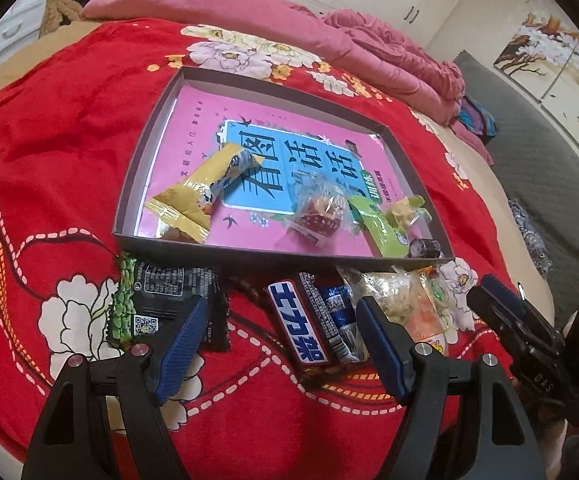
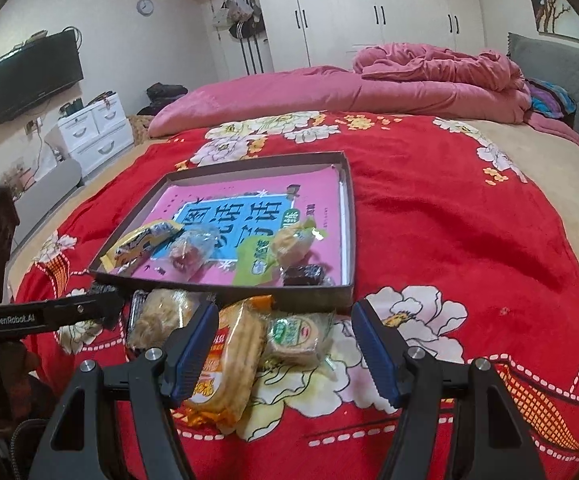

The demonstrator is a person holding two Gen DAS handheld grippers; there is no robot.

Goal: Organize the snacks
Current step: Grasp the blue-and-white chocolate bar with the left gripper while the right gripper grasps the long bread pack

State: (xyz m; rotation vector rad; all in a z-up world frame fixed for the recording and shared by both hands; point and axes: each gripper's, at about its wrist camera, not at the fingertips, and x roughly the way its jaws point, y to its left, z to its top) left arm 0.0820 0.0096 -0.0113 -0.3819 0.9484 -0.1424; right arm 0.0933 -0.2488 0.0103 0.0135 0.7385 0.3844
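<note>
Snacks lie loose on the red floral blanket [image 2: 469, 240], just before both grippers. Left gripper [image 1: 281, 344] hangs with jaws apart over a Snickers bar [image 1: 297, 320], gripping nothing; right gripper [image 2: 285, 344] gapes empty over an orange-wrapped cake [image 2: 229, 360]. Beyond, a shallow box [image 1: 145, 148] holds more snacks.

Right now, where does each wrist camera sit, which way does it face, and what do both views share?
Left wrist: on the left gripper, angled down over the Snickers bar; its fingers show, the right gripper beside them.
Right wrist: on the right gripper, over the orange-wrapped pastry; the left gripper enters left.
Shared: the shallow box, the red blanket.
</note>
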